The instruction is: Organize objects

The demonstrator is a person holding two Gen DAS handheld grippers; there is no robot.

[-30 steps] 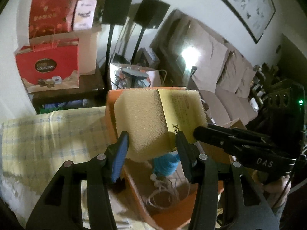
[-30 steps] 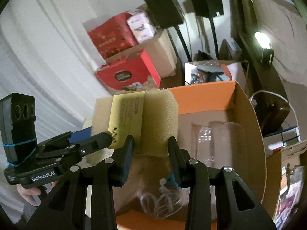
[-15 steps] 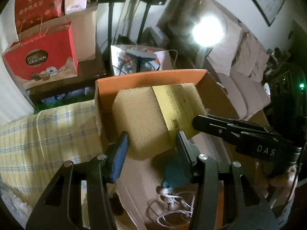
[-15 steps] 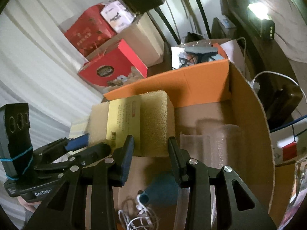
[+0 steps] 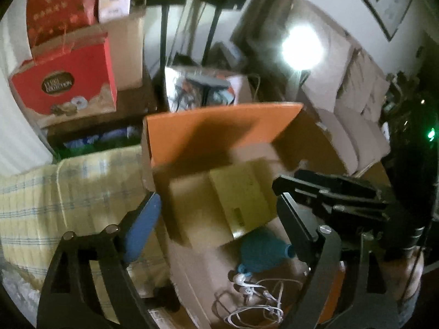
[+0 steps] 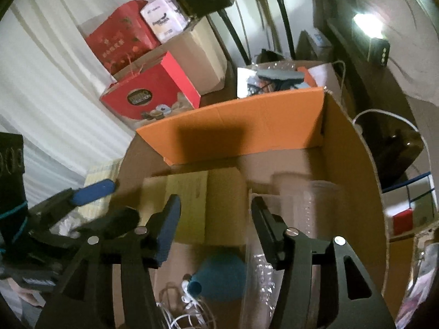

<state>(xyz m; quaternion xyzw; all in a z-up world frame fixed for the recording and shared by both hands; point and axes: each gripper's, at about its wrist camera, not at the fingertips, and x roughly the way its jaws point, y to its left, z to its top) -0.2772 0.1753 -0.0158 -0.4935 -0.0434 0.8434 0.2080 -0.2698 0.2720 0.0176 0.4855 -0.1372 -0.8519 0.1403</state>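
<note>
A tan sponge block with a yellow label (image 5: 208, 205) (image 6: 203, 200) lies inside the open orange cardboard box (image 5: 219, 128) (image 6: 247, 126), blurred, with no finger touching it. My left gripper (image 5: 219, 227) hangs open above it, its jaws spread wide. My right gripper (image 6: 216, 224) is open too, over the same spot. Each gripper shows in the other's view, the right gripper (image 5: 329, 192) at the right and the left gripper (image 6: 90, 192) at the left. Below the sponge lie a teal rubber bulb (image 5: 260, 249) (image 6: 219, 277) and a white earphone cable (image 5: 255, 301) (image 6: 186, 309).
Clear plastic packaging (image 6: 310, 205) fills the box's right side. A yellow checked cloth (image 5: 68, 192) lies left of the box. Red gift boxes (image 5: 63, 82) (image 6: 148, 96), speaker stands (image 5: 164, 41) and a sofa (image 5: 343, 104) stand behind. A bright lamp (image 5: 301, 46) glares.
Both grippers have opened and let go of the sponge, which has dropped from between the fingers down into the box. The views have tilted further over the box.
</note>
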